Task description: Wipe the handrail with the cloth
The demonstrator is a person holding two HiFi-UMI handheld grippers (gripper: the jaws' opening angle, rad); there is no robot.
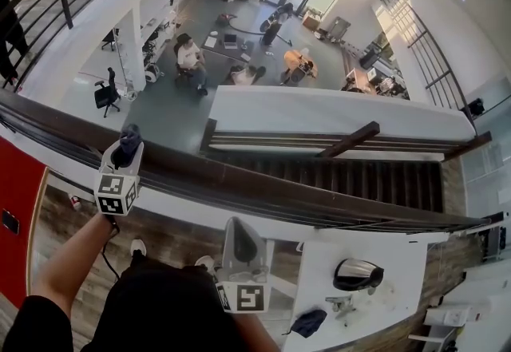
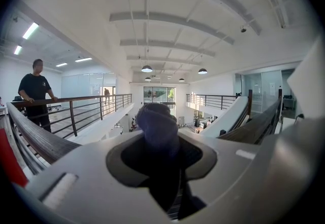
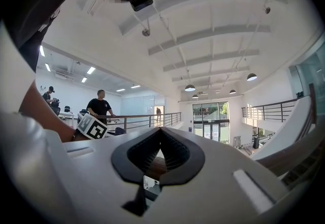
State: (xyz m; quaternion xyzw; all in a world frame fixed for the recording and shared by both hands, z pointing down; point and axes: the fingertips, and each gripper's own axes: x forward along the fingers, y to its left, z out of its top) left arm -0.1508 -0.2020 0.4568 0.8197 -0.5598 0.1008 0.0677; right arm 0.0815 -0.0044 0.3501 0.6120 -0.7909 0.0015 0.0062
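Left tongs (image 1: 126, 144) on outstretched arm, clamped on cloth (image 2: 157, 122), right tongs (image 1: 239, 229) closed, near body.

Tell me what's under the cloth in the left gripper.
The dark wooden handrail runs right beneath the cloth, which the left gripper holds. The strip of rail under the cloth is covered, so contact can't be confirmed.

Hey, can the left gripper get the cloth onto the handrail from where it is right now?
Probably yes. The left gripper is shut on the dark cloth, which in the head view sits right at the top of the handrail, and nothing stands between them.
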